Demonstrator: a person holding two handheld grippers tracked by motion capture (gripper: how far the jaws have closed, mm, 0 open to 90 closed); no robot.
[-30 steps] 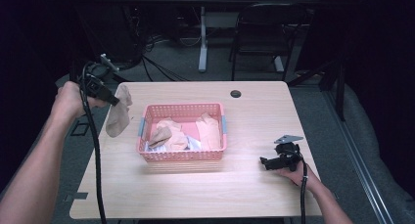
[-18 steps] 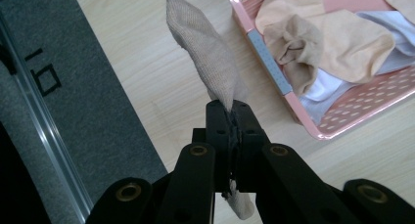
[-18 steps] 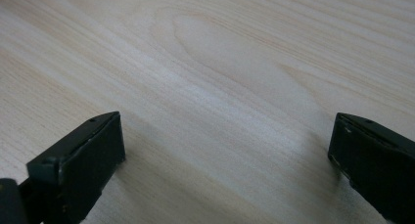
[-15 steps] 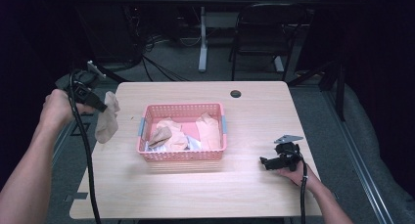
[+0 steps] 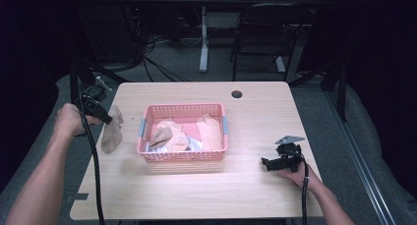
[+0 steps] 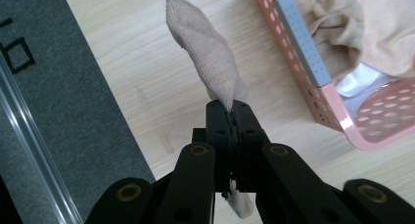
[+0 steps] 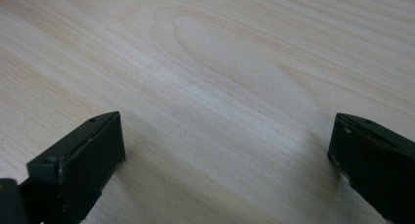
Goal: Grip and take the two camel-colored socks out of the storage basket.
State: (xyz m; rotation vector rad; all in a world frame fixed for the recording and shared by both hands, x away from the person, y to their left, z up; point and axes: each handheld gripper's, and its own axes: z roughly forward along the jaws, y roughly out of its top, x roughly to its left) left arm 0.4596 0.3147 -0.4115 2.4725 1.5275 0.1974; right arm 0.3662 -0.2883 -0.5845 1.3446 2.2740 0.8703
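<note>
A beige sock [image 5: 112, 132] hangs over the table's left side, pinched at its top by my left gripper [image 5: 109, 119], which is shut on it. In the left gripper view the sock [image 6: 208, 62] rises from the closed jaws, with the gripper [image 6: 230, 114] just left of the basket. The pink plastic basket [image 5: 183, 157] stands mid-table and holds several beige socks [image 5: 169, 133]. My right gripper [image 5: 266, 162] rests low over the table at the right, open. In the right gripper view its gripper [image 7: 225, 150] has the jaws wide apart over bare wood.
A small black round cap [image 5: 237, 94] sits in the table near its far edge. The light wooden table [image 5: 255, 112] is bordered by grey carpet; a chair [image 5: 260, 33] and desk legs stand beyond. Cables trail from both grippers.
My left gripper has come down and toward me along the table's left edge, carrying the sock lower. The right gripper has stayed in place.
</note>
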